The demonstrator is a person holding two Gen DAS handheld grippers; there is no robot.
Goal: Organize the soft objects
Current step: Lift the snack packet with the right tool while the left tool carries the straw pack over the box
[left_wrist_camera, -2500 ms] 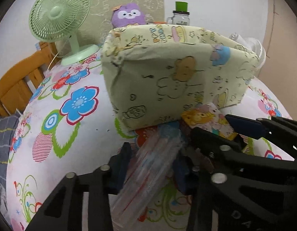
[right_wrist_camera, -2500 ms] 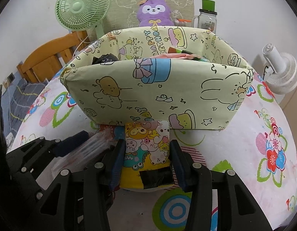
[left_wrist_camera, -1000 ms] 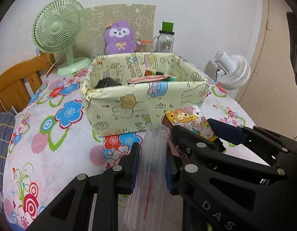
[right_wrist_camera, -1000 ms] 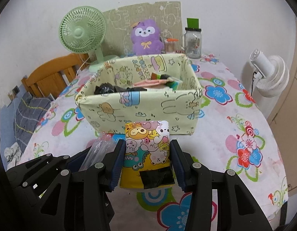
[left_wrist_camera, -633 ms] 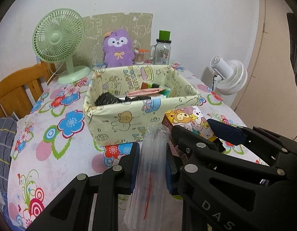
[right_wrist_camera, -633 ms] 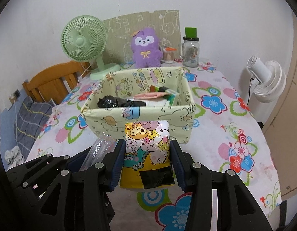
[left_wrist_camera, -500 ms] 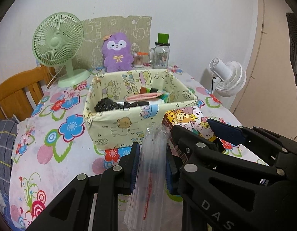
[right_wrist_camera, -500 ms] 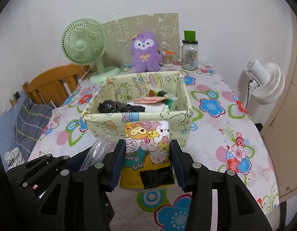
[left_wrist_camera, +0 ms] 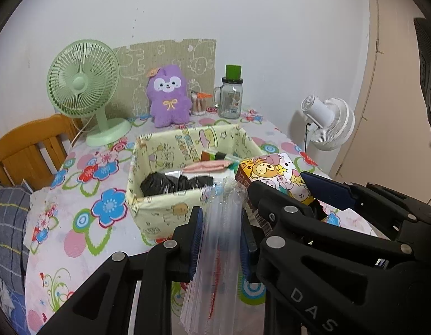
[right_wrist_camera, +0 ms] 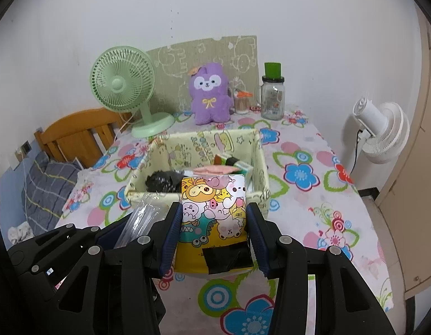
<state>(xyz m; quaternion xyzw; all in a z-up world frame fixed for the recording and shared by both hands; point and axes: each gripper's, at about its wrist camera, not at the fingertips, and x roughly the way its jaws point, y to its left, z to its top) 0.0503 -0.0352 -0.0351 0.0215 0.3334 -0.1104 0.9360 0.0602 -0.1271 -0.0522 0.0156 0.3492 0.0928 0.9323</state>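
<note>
1. Tongs first: the left gripper [left_wrist_camera: 221, 237] has its blue pads pinched on a clear plastic bag bundle [left_wrist_camera: 215, 265], which hangs down limp between them and sticks up a little past the tips.
2. Just beside it, the right gripper [right_wrist_camera: 212, 234] is clamped on a cartoon-printed packet [right_wrist_camera: 214, 212], yellow with small animal faces and a black patch near its lower edge; the packet stands upright between the jaws.
3. Both held things are up in the air, on the near side of a pale yellow fabric basket [right_wrist_camera: 260, 164] printed with cartoon figures.
4. Inside the basket lie a crumpled black bag [right_wrist_camera: 162, 180], a pink flat item [right_wrist_camera: 212, 169] and some green-edged packets [right_wrist_camera: 237, 164] toward its right side.
5. The basket sits on a table covered by a flowered cloth [right_wrist_camera: 299, 173].
6. At the far edge, against the wall, stand a green desk fan [right_wrist_camera: 123, 83], a purple plush toy [right_wrist_camera: 209, 95] and a glass jar with a green lid [right_wrist_camera: 272, 95].
7. A wooden chair [right_wrist_camera: 73, 136] is at the left, and a white fan [right_wrist_camera: 382, 134] stands off the table's right side.
</note>
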